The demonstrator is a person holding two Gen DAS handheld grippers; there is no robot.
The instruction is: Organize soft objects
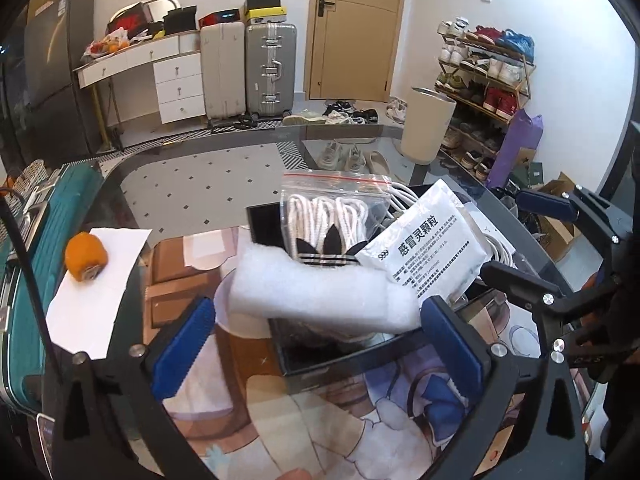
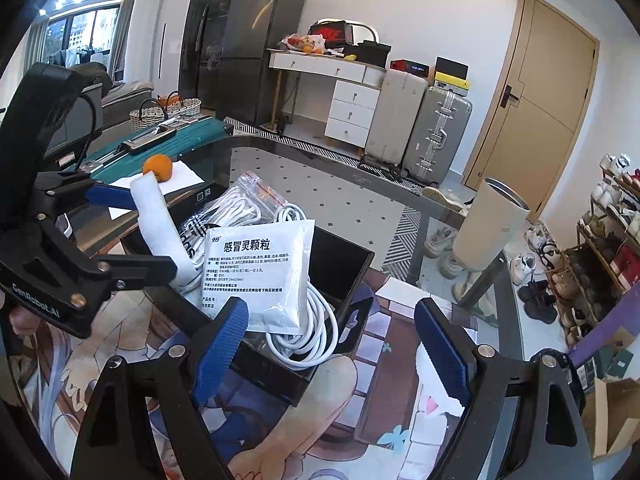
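A black box (image 1: 344, 354) (image 2: 352, 264) stands on a printed mat on the glass table. In it are a zip bag of white laces (image 1: 332, 216) (image 2: 240, 204), a white medicine sachet (image 1: 428, 248) (image 2: 260, 268) and a coiled white cable (image 2: 308, 332). A white foam strip (image 1: 320, 296) (image 2: 160, 228) rests over the box's near rim. My left gripper (image 1: 316, 344) is open, its pads on either side of the strip, which lies between them untouched. My right gripper (image 2: 332, 348) is open and empty above the box's right part.
An orange (image 1: 86, 256) (image 2: 158, 167) lies on white paper (image 1: 96, 292) at the table's left. A white bowl (image 1: 240, 312) stands left of the box. A teal suitcase (image 1: 24, 280) stands beyond the left edge. A beige bin (image 2: 488, 224) and shoe rack (image 2: 600, 248) are at the right.
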